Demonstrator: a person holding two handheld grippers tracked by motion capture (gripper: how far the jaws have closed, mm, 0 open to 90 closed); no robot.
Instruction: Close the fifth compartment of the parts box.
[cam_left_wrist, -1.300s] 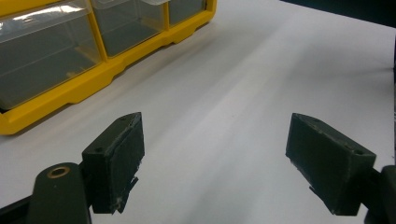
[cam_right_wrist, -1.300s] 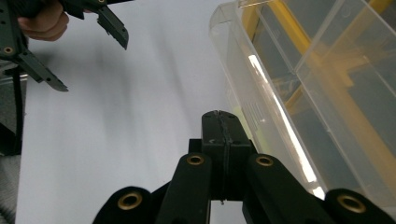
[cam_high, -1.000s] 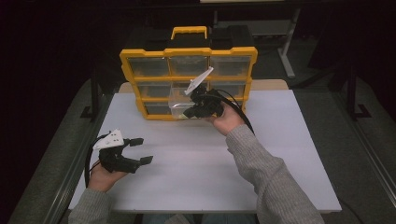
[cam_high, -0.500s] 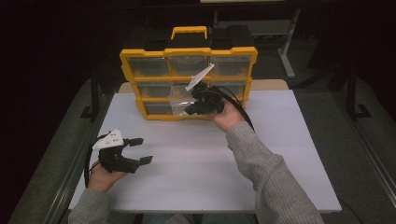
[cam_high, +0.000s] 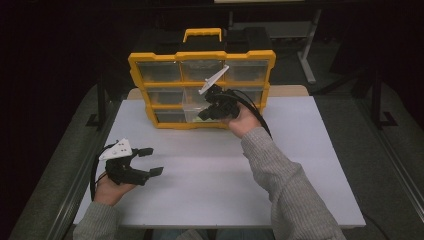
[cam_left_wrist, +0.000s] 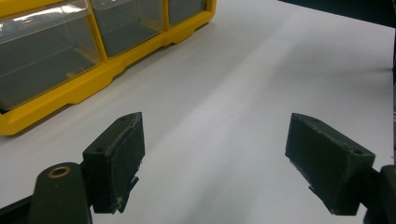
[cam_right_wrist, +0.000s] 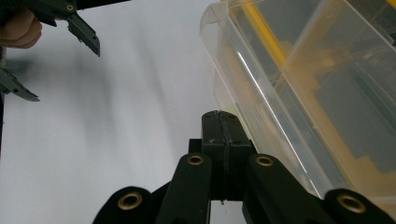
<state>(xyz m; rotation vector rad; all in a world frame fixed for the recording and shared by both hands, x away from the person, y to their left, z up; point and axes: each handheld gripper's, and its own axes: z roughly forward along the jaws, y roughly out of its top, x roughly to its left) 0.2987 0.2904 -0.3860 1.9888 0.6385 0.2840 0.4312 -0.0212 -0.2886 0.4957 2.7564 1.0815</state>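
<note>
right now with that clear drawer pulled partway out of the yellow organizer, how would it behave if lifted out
The clear drawer looks like thin, stiff plastic, so probably light and rigid. It appears empty, so little should shift. Its glossy walls may be slippery for the shut right claw beside it.

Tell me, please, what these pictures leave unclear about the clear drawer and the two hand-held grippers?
- Clear drawer: in the high view the right hand-held gripper covers part of it, so whether the shut jaws touch it is unclear.
- Drawer's contents: in the right gripper view the drawer is cut off by the frame edges and glare blurs its inside.
- Yellow organizer: cut off at the top of the left gripper view, above the open left hand-held gripper.
</note>
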